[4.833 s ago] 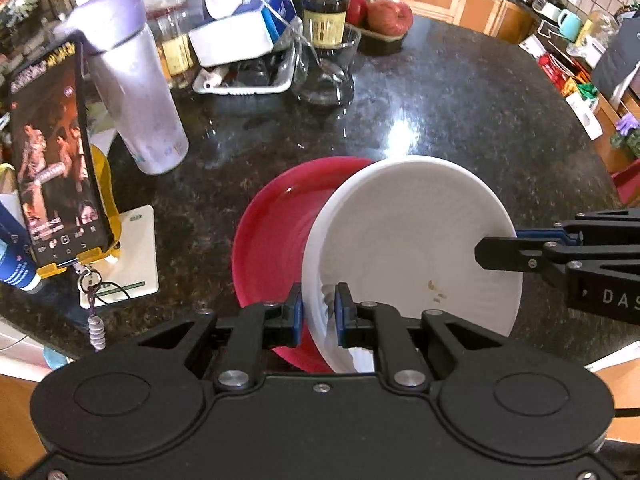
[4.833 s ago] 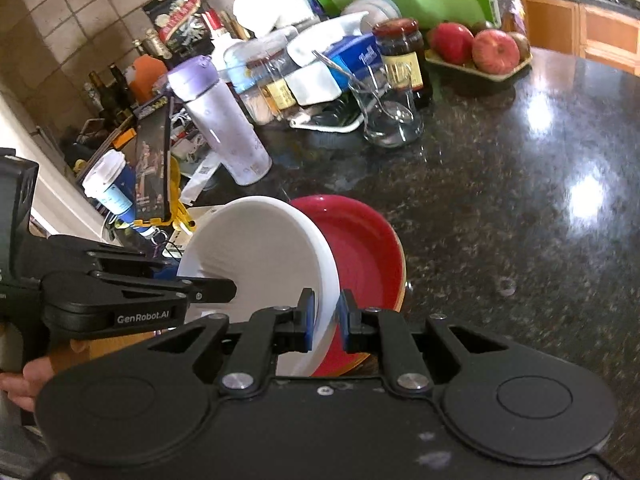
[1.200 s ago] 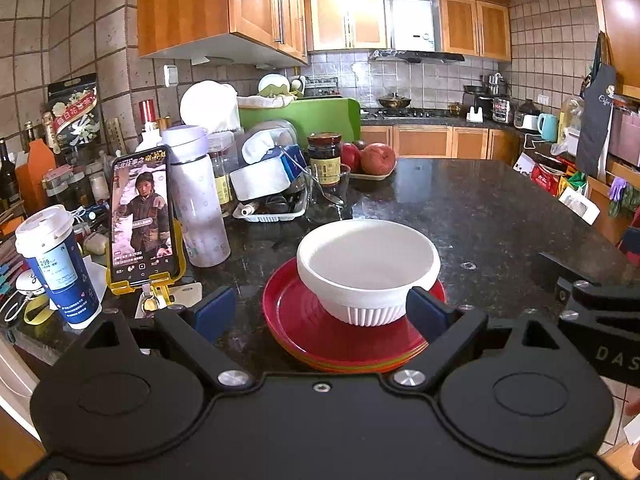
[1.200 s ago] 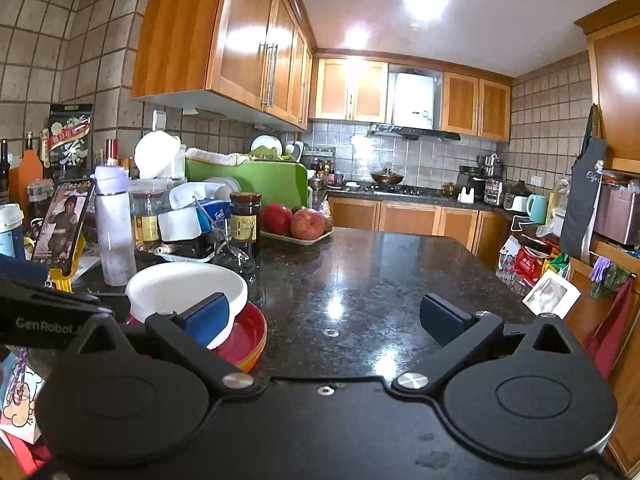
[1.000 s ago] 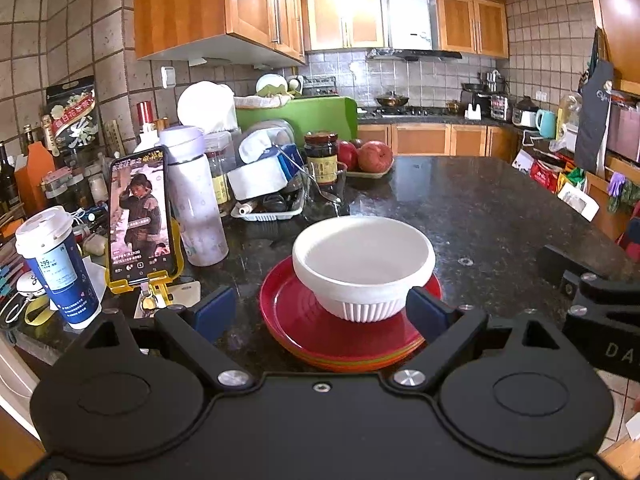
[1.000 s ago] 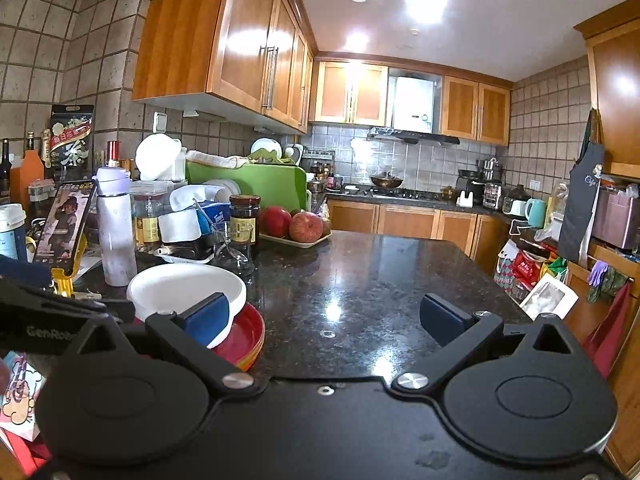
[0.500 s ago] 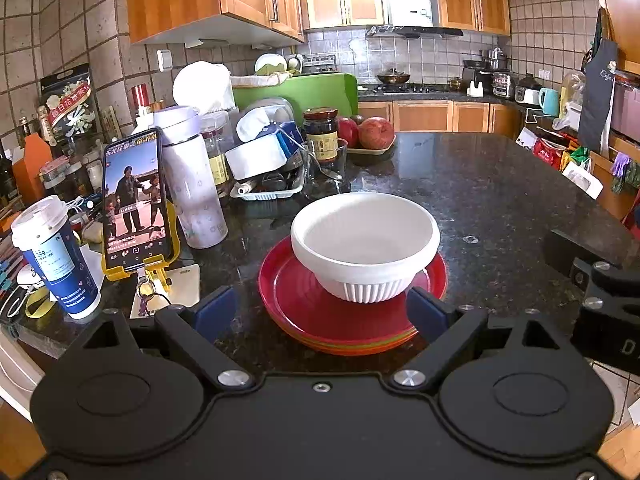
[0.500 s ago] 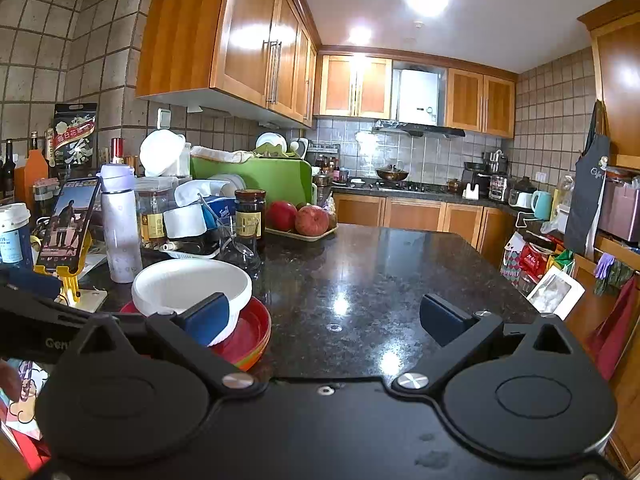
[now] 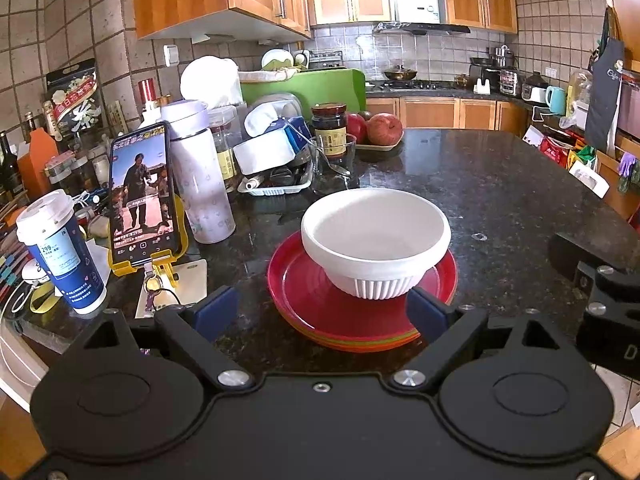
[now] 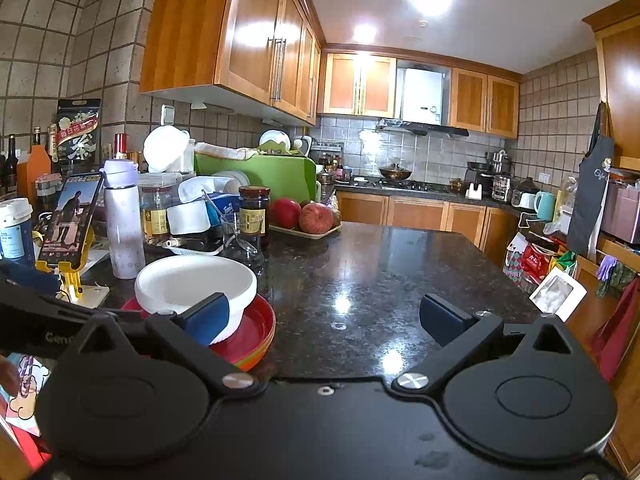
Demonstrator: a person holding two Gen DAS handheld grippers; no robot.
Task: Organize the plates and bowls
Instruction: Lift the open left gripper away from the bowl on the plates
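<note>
A white ribbed bowl stands upright on a stack of red and orange plates on the black granite counter. It also shows in the right wrist view, on the plates. My left gripper is open and empty, held back just in front of the plates. My right gripper is open and empty, to the right of the stack. The right gripper's body shows at the right edge of the left wrist view.
A phone on a yellow stand, a paper cup and a lilac bottle stand left of the plates. Behind are a glass, a jar, a cluttered tray and apples.
Both grippers held the white bowl's rim 4.8 s ago; it now sits on the plates and both are open. In the last second both views have shifted only slightly.
</note>
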